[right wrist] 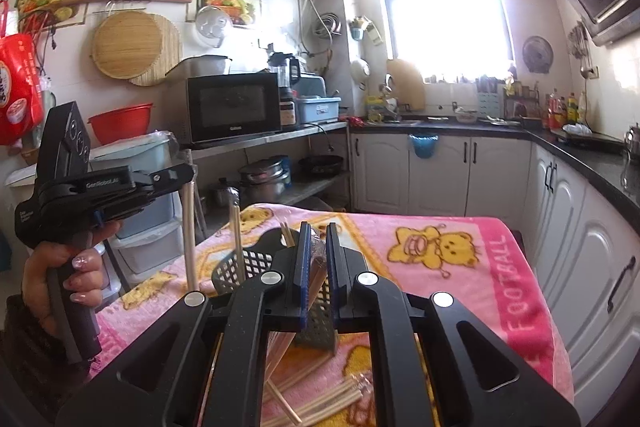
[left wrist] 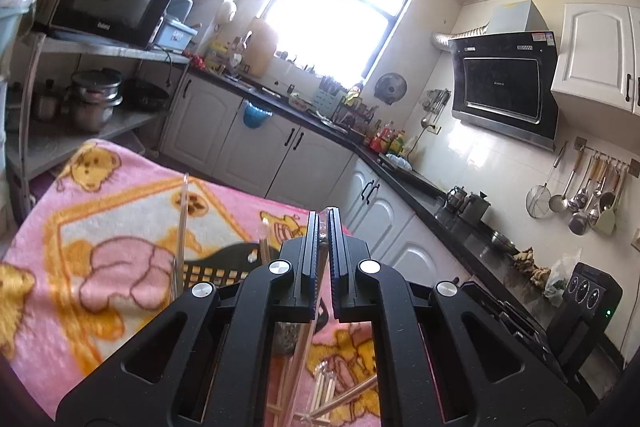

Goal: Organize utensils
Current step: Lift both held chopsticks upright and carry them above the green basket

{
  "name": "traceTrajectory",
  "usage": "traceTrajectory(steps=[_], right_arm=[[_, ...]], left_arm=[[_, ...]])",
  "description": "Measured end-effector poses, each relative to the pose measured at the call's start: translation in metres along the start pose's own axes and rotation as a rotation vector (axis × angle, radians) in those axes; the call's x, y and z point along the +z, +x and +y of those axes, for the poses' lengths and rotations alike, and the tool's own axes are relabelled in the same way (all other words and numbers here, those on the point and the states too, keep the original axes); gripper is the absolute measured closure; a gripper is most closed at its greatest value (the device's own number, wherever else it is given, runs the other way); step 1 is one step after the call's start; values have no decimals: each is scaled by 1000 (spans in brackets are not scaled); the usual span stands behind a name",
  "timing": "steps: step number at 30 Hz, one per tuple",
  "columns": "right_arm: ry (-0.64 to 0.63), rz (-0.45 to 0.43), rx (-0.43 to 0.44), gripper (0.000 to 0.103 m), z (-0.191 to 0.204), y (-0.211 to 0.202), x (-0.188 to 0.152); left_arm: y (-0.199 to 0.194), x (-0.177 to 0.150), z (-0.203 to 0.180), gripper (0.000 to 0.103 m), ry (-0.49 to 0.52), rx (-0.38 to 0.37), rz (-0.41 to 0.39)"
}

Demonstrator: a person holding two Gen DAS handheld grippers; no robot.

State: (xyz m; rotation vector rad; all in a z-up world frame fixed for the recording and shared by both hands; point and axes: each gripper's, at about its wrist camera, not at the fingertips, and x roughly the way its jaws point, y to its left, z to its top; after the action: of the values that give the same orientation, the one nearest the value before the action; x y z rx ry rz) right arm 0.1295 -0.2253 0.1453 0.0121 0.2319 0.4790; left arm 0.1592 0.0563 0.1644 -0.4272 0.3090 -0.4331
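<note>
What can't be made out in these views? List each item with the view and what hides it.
- Left wrist view: the black basket is mostly behind the left gripper; its contents are hidden.
- Right wrist view: the right gripper covers the bundle it pinches; stick count unclear.
- Right wrist view: loose sticks run under the gripper body and off the bottom edge.
- Both views: glare blanks the window.
</note>
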Motion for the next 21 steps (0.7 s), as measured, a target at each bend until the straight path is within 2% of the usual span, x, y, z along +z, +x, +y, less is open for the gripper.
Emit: traceTrajectory(steps=[5, 21], right_arm=[[-14, -35, 22, 95, 4, 4, 15], [-58, -148, 14, 95, 5, 16, 69]], left_arm=[[1, 13, -4, 101, 25, -4, -23], [10, 60, -20, 101, 95, -9, -103]])
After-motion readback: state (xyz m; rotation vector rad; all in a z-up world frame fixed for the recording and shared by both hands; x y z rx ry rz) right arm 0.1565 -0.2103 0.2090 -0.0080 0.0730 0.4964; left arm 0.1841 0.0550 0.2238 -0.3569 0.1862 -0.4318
